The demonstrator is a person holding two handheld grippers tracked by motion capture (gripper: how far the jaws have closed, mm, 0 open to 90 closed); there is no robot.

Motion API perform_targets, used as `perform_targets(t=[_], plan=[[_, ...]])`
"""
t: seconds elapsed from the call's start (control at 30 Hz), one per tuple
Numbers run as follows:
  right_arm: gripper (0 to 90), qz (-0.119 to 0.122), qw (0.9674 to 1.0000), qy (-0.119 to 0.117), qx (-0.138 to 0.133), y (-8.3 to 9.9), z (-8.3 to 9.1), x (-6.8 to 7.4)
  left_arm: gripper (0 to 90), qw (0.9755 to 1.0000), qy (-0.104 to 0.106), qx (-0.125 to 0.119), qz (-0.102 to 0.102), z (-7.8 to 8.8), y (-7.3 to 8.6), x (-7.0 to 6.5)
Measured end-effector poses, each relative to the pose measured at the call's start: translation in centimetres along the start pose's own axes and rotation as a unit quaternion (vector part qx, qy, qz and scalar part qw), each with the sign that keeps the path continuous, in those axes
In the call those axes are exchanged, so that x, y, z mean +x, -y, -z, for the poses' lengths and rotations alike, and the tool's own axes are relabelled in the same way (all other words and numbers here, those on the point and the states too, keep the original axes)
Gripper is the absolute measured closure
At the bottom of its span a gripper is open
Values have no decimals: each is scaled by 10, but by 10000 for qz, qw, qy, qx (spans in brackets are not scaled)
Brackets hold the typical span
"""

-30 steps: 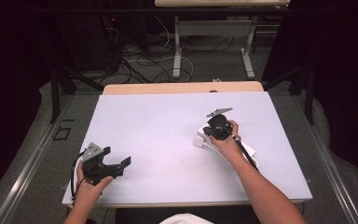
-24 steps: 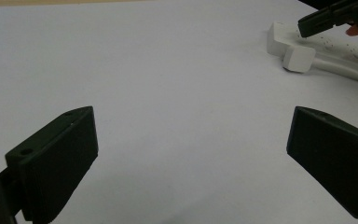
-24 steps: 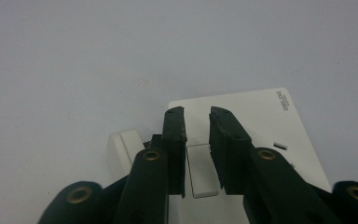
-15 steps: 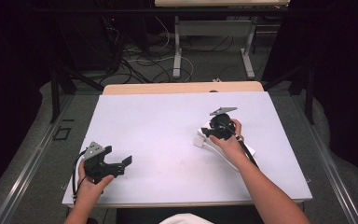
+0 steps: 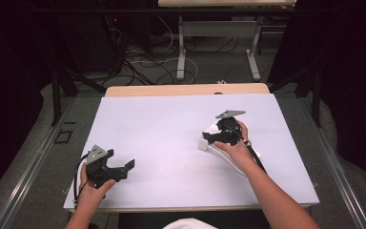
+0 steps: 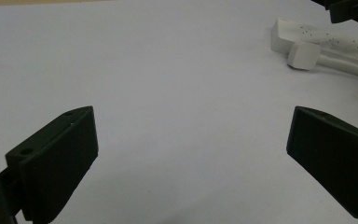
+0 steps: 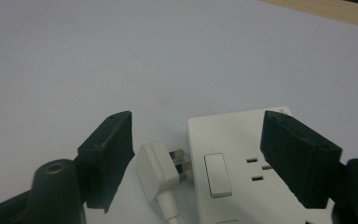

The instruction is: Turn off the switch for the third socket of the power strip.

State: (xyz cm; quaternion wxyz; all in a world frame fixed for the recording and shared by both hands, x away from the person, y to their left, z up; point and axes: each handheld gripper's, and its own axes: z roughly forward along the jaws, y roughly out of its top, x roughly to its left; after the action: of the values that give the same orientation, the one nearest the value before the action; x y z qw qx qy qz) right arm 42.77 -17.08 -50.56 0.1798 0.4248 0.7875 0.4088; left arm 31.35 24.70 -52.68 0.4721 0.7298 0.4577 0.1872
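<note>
- Plug point(image 7: 156, 170), white with bare prongs, lies on the desk point(image 5: 162, 129) toward its right edge, just beside the white socket strip point(image 7: 235, 158), prongs facing it.
- Looks light, rigid and smooth; its cord is bendy, so grip the flat sides of the body.
- Right tongs point(image 7: 196, 154) have just been opening and stand apart around it, pads clear.
- Left tongs point(image 6: 191, 158) gape wide near the front-left corner.
- Strip's far end and the cord's run are cut off.

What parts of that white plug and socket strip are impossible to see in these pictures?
- Power strip: right gripper view, its far length is cut off by the bottom edge and the black jaw.
- Plug: its pins are partly hidden behind its own body; its cable leaves the frame.
- High view: the right gripper and hand cover most of the strip.
</note>
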Motion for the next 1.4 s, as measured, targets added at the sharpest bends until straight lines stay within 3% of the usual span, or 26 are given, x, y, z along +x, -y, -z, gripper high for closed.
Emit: perform_targets(t=[0.13, 0.33, 0.73, 1.17, 1.4], plan=[[168, 51, 9996, 203, -204, 1, 6, 4, 21, 10000, -11, -19, 29, 0, 0, 0], [142, -49, 9993, 288, -236, 5, 13, 3, 21, 10000, -5, -20, 27, 0, -1, 1], [16, -117, 9993, 260, -237, 13, 33, 1, 21, 10000, 2, -32, 31, 1, -1, 0], [0, -45, 9986, 401, -355, 19, 68, 3, 13, 10000, 27, -44, 31, 4, -1, 0], [0, -75, 9965, 660, -500, 29, 94, -6, 11, 10000, 29, -47, 28, 4, -1, 0]])
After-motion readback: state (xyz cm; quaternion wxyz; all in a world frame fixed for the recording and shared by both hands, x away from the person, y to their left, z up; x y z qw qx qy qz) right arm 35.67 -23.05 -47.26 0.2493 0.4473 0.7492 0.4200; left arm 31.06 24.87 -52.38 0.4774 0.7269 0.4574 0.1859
